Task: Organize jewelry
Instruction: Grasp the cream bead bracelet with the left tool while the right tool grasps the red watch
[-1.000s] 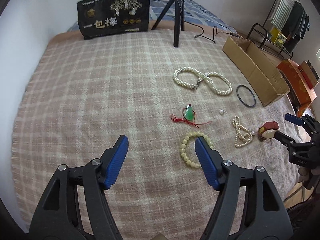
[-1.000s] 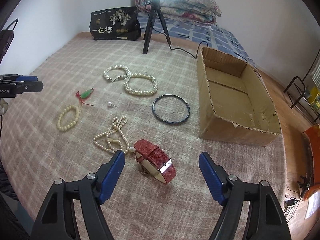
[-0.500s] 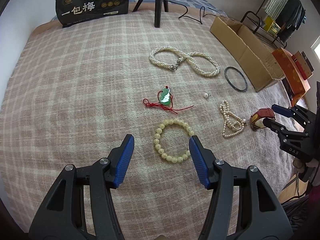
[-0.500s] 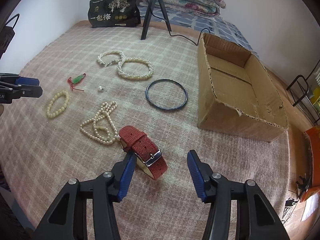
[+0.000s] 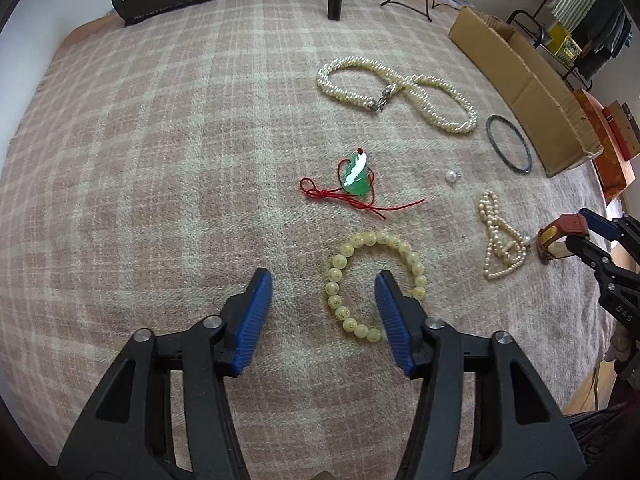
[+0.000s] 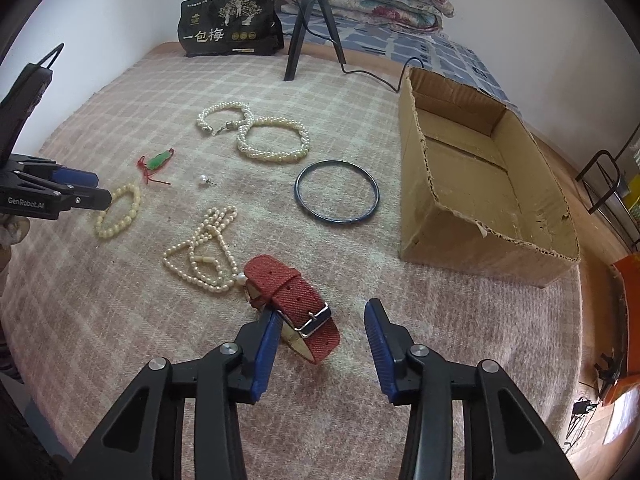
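My left gripper (image 5: pixel 323 286) was spread wide just over the blanket (image 5: pixel 160 160), gripping nothing; the near left arc of the bead bracelet (image 5: pixel 374 282) lay between its jaws, with my right-hand pad over the ring's inside. My right gripper (image 6: pixel 320 320) was also open and empty, with the red watch (image 6: pixel 294 302) between its jaws, the strap touching my left-hand pad. Ahead of that gripper lay a dark bangle (image 6: pixel 337 192), and ahead to its right stood a cardboard box (image 6: pixel 480 184).

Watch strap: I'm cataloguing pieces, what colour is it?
The watch strap is red woven fabric, clearest in the right wrist view.
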`<state>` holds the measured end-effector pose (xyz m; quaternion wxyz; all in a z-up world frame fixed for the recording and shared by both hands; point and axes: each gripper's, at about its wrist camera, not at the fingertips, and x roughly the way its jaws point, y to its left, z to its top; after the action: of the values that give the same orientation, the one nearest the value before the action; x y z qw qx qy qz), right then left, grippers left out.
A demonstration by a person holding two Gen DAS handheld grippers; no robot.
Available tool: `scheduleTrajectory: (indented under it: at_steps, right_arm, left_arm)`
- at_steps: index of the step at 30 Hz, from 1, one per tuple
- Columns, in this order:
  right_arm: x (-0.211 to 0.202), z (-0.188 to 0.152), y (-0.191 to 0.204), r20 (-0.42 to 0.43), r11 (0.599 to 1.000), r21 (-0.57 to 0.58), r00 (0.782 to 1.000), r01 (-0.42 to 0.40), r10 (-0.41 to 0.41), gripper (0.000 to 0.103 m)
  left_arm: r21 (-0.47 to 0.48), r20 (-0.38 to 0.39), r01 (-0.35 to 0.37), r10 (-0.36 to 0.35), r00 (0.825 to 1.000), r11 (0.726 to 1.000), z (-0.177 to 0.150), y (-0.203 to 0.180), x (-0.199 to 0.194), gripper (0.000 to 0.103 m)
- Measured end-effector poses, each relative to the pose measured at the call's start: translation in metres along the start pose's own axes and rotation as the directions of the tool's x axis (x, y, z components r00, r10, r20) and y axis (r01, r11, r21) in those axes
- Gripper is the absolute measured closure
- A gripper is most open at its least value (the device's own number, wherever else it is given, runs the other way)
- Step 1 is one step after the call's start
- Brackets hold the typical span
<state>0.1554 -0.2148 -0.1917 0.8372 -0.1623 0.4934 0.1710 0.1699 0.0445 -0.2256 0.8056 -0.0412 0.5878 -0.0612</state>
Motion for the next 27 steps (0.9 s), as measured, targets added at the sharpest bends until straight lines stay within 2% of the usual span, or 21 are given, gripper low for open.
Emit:
scheduleTrajectory:
  at_steps: [4,9,12,13,14,17,20,23,24,27]
  right_arm:
    - [0.002,0.002,0.002,0.001,1.000,-0.013,1.000,0.004,-0.004,0.061]
    - [0.003,0.004,0.004,0.000,1.000,-0.020,1.000,0.014,-0.014,0.059]
    - [0.004,0.006,0.006,0.000,1.000,-0.022,1.000,0.018,-0.018,0.059]
    - [0.005,0.006,0.007,0.001,1.000,-0.022,1.000,0.018,-0.018,0.059]
    - [0.005,0.007,0.007,0.000,1.000,-0.023,1.000,0.015,-0.015,0.059]
    - [0.006,0.007,0.009,-0.004,1.000,-0.026,1.000,0.006,-0.006,0.059]
    - [0.006,0.007,0.008,-0.004,1.000,-0.014,1.000,-0.021,0.021,0.075]
    - [0.004,0.006,0.004,0.007,0.999,0.014,0.999,-0.037,0.036,0.078]
    - [0.003,0.005,0.002,0.011,0.998,0.027,0.999,-0.049,0.049,0.087]
    - [-0.001,0.004,-0.004,0.030,0.995,0.070,0.997,-0.074,0.072,0.087]
  left_arm:
    - [-0.009,-0.010,-0.002,0.002,1.000,1.000,0.003,0.002,0.011,0.052]
    - [0.016,0.021,-0.034,0.034,0.999,0.999,0.003,-0.003,0.015,0.057]
    - [0.011,0.036,-0.032,0.032,0.999,0.999,0.004,-0.005,0.013,0.080]
    - [0.004,0.034,-0.022,0.022,0.999,1.000,0.005,-0.005,0.012,0.090]
    - [-0.006,0.032,-0.014,0.014,0.999,1.000,0.006,-0.005,0.011,0.096]
    - [-0.023,0.032,0.001,0.000,0.999,1.000,0.009,-0.004,0.010,0.098]
    - [-0.019,0.044,0.013,-0.012,0.999,1.000,0.010,-0.005,0.004,0.098]
    - [-0.009,0.063,0.023,-0.022,0.998,1.000,0.008,-0.003,-0.004,0.098]
    - [-0.002,0.074,0.019,-0.018,0.997,1.000,0.008,-0.005,-0.007,0.098]
    - [0.017,0.103,0.021,-0.022,0.994,1.000,0.008,-0.010,-0.018,0.098]
